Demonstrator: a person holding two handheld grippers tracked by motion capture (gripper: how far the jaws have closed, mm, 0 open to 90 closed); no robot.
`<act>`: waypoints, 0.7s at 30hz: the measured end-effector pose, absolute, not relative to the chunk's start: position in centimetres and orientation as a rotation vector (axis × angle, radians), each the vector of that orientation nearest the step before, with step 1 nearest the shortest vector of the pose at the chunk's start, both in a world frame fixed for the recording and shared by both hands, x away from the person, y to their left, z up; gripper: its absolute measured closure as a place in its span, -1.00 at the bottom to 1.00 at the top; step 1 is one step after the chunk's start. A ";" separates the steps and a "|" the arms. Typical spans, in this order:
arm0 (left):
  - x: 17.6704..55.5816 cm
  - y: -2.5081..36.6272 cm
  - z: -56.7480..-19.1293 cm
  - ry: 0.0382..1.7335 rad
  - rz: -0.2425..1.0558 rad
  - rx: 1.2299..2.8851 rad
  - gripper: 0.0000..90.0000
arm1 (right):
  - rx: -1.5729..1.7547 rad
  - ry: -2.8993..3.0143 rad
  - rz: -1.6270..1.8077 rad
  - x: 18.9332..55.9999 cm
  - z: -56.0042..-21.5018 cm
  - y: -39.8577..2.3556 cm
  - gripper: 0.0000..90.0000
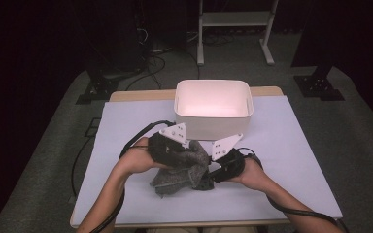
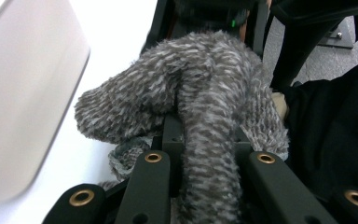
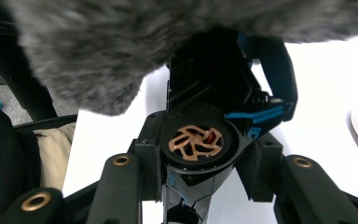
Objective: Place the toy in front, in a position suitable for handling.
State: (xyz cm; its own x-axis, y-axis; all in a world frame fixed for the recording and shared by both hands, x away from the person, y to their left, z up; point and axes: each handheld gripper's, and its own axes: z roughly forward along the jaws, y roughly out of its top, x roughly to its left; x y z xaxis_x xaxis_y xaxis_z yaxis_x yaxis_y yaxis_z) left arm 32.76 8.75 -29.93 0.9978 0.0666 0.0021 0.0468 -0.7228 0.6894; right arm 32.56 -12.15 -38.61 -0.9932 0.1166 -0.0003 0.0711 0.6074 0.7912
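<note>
my left gripper [image 1: 175, 154] was clamped on the grey knit cloth [image 1: 187, 167]; my right gripper [image 1: 213, 172] gripped a black device [image 3: 200, 140] just beneath the cloth's right side.

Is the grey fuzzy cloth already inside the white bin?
No, the grey fuzzy cloth lies on the table in front of the white bin, which looks empty.

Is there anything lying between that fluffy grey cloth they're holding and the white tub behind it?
Nothing visible: between the grey cloth and the white tub lies just bare table cover. The left gripper already pinches the cloth.
</note>
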 end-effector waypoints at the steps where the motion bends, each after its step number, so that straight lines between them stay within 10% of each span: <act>1: 32.8 8.3 -29.7 0.067 0.029 2.372 0.70 | 0.161 2.766 1.366 32.6 -38.6 -12.2 0.25; 21: 33.4 8.3 -30.7 0.097 -0.011 2.357 0.69 | 0.198 2.789 1.340 32.5 -38.3 -14.2 0.25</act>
